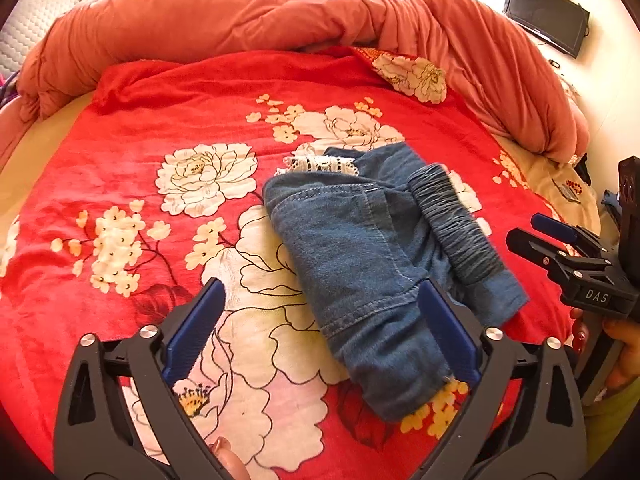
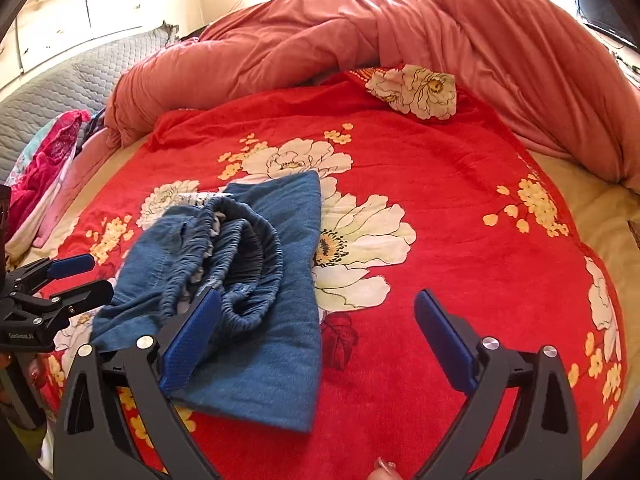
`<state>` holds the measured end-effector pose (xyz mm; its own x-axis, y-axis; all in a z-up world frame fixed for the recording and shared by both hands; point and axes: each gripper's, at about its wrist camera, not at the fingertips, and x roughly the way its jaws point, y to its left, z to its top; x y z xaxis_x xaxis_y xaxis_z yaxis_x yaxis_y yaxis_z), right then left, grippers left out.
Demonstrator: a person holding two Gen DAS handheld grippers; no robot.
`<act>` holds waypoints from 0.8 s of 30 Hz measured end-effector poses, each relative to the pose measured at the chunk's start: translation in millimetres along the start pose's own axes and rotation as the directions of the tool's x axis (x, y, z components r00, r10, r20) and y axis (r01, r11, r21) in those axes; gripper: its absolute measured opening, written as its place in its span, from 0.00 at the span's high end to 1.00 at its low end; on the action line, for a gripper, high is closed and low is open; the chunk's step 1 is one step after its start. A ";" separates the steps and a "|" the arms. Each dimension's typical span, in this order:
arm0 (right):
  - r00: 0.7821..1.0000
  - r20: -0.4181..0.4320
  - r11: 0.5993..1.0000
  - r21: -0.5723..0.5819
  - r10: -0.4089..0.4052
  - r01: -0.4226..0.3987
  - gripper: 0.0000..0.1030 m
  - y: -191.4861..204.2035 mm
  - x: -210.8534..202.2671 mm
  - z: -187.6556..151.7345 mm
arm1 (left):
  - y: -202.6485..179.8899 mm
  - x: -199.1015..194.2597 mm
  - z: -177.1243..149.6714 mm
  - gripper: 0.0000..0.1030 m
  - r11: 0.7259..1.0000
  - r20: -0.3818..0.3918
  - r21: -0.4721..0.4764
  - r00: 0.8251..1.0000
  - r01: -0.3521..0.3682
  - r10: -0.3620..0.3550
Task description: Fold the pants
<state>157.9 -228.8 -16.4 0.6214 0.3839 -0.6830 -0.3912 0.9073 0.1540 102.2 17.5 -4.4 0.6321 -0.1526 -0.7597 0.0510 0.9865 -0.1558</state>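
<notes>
The blue denim pants point(image 1: 360, 248) lie folded into a short bundle on the red floral blanket point(image 1: 160, 128), with the gathered elastic waistband point(image 1: 456, 224) on top and white lace trim point(image 1: 320, 164) at the far end. My left gripper point(image 1: 320, 332) hovers wide open over the bundle's near end; its right pad overlaps the denim without pressing. In the right wrist view the pants point(image 2: 260, 280) sit left of centre. My right gripper point(image 2: 320, 340) is wide open, its left finger over the cloth's edge and bare blanket between the pads. Each gripper shows at the other view's edge: right gripper point(image 1: 528, 228), left gripper point(image 2: 98, 276).
A salmon duvet point(image 1: 280, 12) is bunched along the far side and right of the bed. A dark screen point(image 1: 548, 16) hangs on the right wall. Pink clothes point(image 2: 44, 160) and a grey quilted pillow point(image 2: 60, 92) lie at the far left. A hand point(image 1: 616, 344) holds the right gripper.
</notes>
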 end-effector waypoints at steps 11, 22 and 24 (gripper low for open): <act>0.995 0.103 1.000 0.011 -0.012 0.011 0.05 6.2 -46.5 -5.7 | -14.9 -32.6 -4.4 0.09 1.000 0.048 0.023 0.999 -0.007 0.006; 0.985 0.175 1.000 -0.007 -0.005 0.006 0.05 10.5 -89.3 -16.4 | -28.0 -60.1 -16.6 0.09 0.999 0.090 0.033 0.996 -0.016 0.013; 0.982 0.187 1.000 -0.011 -0.003 0.005 0.05 11.0 -96.2 -18.4 | -32.4 -64.7 -20.5 0.09 0.999 0.091 0.036 0.996 -0.020 0.016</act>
<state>81.3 -259.0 37.8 0.7384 0.4065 -0.5381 -0.3955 0.9073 0.1428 43.8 -5.8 36.8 0.7007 -0.1304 -0.7014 0.0660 0.9908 -0.1182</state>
